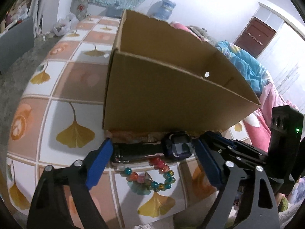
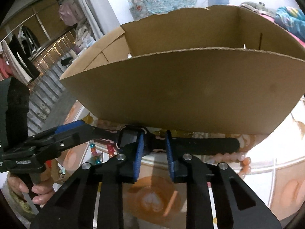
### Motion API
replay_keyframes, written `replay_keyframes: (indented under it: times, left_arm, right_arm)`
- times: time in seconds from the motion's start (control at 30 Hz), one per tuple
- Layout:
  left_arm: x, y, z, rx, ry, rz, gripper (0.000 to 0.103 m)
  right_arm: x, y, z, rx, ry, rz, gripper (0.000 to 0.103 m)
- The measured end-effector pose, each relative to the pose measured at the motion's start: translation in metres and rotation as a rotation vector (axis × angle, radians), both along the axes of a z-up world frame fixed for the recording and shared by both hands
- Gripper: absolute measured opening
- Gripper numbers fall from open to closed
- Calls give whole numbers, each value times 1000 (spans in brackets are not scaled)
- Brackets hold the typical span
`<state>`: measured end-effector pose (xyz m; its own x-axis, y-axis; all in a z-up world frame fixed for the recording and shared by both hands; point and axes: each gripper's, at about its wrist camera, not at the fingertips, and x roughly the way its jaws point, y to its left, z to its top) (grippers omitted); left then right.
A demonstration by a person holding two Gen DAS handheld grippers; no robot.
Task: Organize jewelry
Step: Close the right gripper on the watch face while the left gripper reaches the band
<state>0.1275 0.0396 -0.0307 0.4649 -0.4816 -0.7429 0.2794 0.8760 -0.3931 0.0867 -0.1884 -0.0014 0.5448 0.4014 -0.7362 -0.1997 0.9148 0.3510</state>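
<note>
A dark watch (image 1: 178, 145) with a black strap (image 1: 133, 149) lies on the table against the front of an open cardboard box (image 1: 162, 95). My left gripper (image 1: 152, 147) is open, its blue fingers spanning the watch end to end. A multicoloured bead bracelet (image 1: 152, 173) lies just in front of the watch. In the right wrist view my right gripper (image 2: 154, 141) is narrowly open around the watch strap (image 2: 156, 146) next to the watch face (image 2: 129, 139). A peach bead bracelet (image 2: 242, 162) lies under the strap's right end.
The table wears a tiled cloth with ginkgo leaves (image 1: 76, 131). The box wall (image 2: 181, 91) rises directly behind the watch. Bedding (image 1: 242, 61) lies beyond the box. The left gripper (image 2: 47, 141) and the hand holding it show at left in the right wrist view.
</note>
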Motion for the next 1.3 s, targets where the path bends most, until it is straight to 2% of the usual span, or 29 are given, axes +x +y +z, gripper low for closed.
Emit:
replay_keyframes:
  times: [0.17,0.73,0.83,0.93,0.97,1.0,1.07,1.13,1.2,1.3]
  left_arm:
    - [4,2,-5,0,33,18,80]
    - [12,7,-7,23,74,40,74]
    - [10,15,-2,-44,62,56,73]
    - [9,26,5,-154,46,62,73]
    - [9,32,5,-223,54,68,73]
    - [10,36,4,-263,65,74,73]
    - [13,45,-4,-394,125,83,73]
    - [16,51,-15,-494,205,109,72]
    - [16,48,-18,-483,217,121,69]
    - [14,40,-13,-429,186,107,64]
  right_arm:
    - [3,6,-4,7,9,35,9]
    - [6,6,-9,32,24,69,8]
    - [7,8,-10,36,24,69,8]
    - [7,8,-11,40,23,68,8]
    - [6,8,-11,40,22,68,9]
    - [6,8,-11,40,22,68,9]
    - [7,8,-12,43,23,67,10]
    - [7,8,-12,45,24,65,11]
    - [7,8,-12,45,23,65,11]
    - [8,8,-12,45,22,66,11]
